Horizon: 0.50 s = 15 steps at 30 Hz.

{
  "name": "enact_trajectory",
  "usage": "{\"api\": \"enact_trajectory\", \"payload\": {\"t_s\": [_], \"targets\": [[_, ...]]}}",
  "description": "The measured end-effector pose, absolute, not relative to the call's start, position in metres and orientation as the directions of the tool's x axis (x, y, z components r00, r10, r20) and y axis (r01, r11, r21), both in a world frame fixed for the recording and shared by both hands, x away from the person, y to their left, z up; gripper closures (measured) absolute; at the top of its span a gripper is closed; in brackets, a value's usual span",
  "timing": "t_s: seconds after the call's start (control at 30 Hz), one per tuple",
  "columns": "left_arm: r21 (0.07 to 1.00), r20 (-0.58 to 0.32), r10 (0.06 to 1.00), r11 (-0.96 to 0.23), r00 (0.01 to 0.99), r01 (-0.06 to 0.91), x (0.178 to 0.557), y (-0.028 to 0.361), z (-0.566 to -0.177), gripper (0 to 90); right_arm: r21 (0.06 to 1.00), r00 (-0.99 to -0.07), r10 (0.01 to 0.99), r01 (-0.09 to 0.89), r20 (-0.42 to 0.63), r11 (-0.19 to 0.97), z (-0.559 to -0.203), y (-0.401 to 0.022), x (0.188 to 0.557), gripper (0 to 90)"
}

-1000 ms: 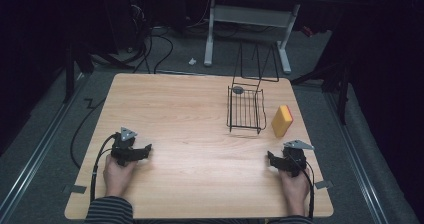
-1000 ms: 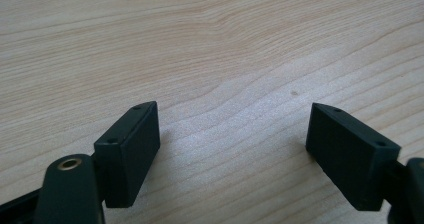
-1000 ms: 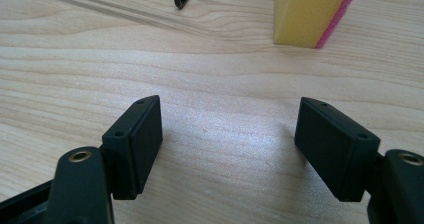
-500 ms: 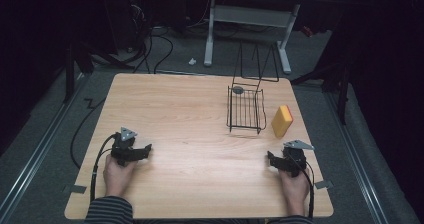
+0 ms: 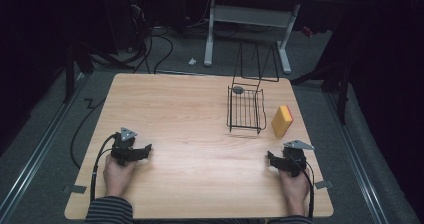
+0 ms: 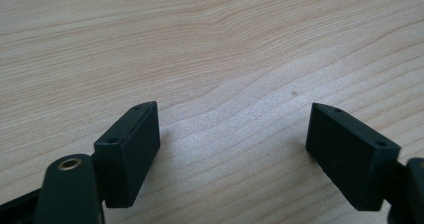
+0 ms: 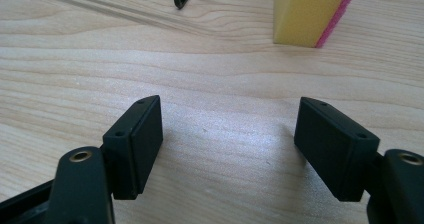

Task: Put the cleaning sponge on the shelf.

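Nothing moved, yellow sponge block [image 5: 281,121], wire basket [image 5: 246,109]

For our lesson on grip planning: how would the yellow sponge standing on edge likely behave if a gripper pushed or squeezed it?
The sponge stands upright on a narrow edge, so a push would probably tip it. It looks like soft foam with a pink backing, likely light and squashy. The open right gripper seems wide enough.

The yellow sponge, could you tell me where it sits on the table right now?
In the high view the sponge stands on edge at the table's right side, just right of the wire basket and ahead of the right gripper.
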<state>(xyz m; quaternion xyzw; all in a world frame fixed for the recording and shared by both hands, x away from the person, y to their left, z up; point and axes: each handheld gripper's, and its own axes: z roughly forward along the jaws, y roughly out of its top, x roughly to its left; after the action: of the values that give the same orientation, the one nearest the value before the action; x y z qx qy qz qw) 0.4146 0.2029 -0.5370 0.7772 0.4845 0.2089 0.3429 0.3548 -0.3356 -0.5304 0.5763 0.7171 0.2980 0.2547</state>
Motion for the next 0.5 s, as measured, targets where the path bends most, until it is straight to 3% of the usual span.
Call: {"api": "enact_trajectory", "payload": {"t_s": [0.07,0.5], "targets": [[0.735,-0.008,0.896,-0.296,0.443,0.610,0.415,0.203,-0.537,22.0,0.731,-0.219,0.975,0.658,-0.040,0.178,-0.530,-0.334,0.351,34.0],[0.735,-0.008,0.897,-0.295,0.443,0.610,0.415,0.203,-0.537,22.0,0.780,-0.229,0.973,0.607,-0.010,0.151,-0.525,-0.332,0.338,35.2]]}}
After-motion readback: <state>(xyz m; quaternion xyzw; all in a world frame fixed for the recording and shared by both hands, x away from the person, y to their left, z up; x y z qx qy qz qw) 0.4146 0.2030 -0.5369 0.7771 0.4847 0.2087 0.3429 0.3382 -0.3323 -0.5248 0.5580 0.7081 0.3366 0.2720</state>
